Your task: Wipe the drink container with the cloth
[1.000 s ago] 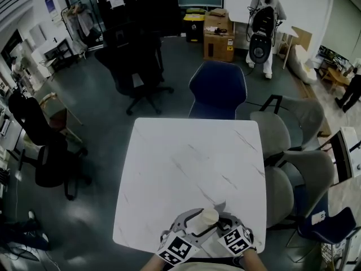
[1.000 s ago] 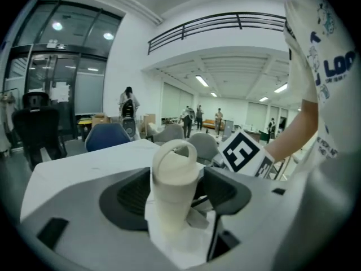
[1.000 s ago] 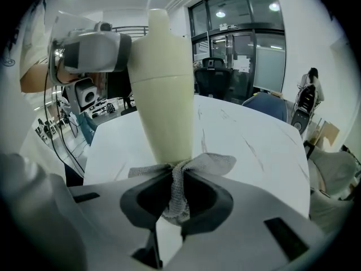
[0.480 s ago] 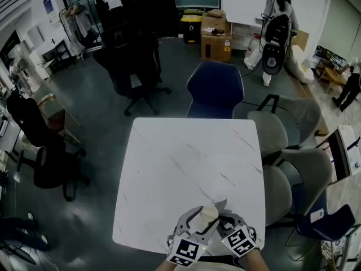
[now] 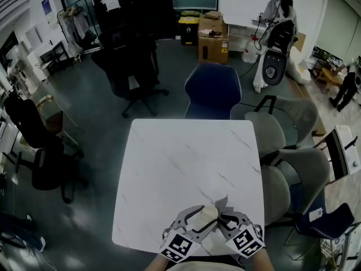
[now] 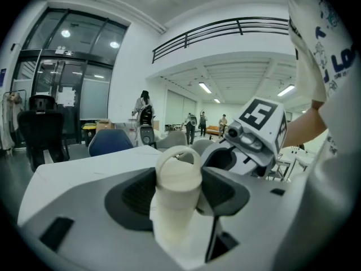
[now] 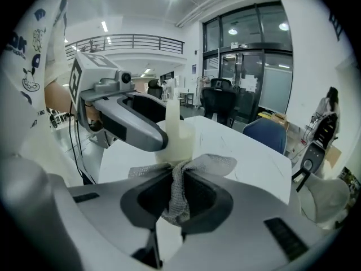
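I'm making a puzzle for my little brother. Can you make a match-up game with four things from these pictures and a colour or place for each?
Things:
1. drink container
2. cloth
3. chair at the far edge of the table
4. cardboard box

Descriptions:
A. dark blue
B. grey, pinched in the right hand-held gripper
C. brown, on the floor at the back of the room
D. cream, with a loop on its lid

Pairs: 1-D, 2-B, 3-A, 4-C.
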`<state>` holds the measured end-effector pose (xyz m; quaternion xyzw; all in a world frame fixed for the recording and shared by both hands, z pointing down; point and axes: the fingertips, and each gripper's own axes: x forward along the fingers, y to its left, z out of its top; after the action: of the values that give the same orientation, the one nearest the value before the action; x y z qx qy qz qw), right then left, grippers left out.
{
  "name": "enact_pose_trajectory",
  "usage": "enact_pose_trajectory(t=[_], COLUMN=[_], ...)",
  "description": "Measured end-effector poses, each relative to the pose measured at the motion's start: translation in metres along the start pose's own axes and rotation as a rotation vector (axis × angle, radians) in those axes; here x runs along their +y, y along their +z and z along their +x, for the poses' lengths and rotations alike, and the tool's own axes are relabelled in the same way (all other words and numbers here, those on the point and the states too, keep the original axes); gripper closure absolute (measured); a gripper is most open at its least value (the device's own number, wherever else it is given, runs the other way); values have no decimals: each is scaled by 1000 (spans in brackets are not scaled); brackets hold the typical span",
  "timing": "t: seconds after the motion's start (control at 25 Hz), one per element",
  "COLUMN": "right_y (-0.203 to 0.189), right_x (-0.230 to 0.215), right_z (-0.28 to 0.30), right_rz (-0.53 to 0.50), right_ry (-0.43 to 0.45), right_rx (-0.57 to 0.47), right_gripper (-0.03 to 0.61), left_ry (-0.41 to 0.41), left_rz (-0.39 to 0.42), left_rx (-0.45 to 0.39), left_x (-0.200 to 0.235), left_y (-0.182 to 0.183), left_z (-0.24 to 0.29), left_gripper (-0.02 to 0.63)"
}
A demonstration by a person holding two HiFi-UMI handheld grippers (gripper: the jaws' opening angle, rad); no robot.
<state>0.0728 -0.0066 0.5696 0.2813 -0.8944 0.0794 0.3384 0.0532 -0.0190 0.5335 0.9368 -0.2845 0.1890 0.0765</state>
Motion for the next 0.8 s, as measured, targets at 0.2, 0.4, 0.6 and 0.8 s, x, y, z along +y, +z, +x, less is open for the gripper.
enact_pose_trajectory(t=[0.2,0.4,0.6,0.8], right_y=[9,18,25,31], right_x=[-1,-1,-2,-1], right_z=[-5,-10,-16,-17], right_rz=[-16,-25,-44,-70], right_ry=[9,15,24,29], right_rx=[-11,-22,-31,-29], right_gripper=[531,531,531,531], left_ry=[-98,-176,-252,-342], left_rz=[51,89,128,180], left_rx=[-3,4,23,56], left_x=[1,1,0,0], left_y=[7,7,6,4], left_z=[-1,-4,-4,-6], left_gripper=[354,354,354,356])
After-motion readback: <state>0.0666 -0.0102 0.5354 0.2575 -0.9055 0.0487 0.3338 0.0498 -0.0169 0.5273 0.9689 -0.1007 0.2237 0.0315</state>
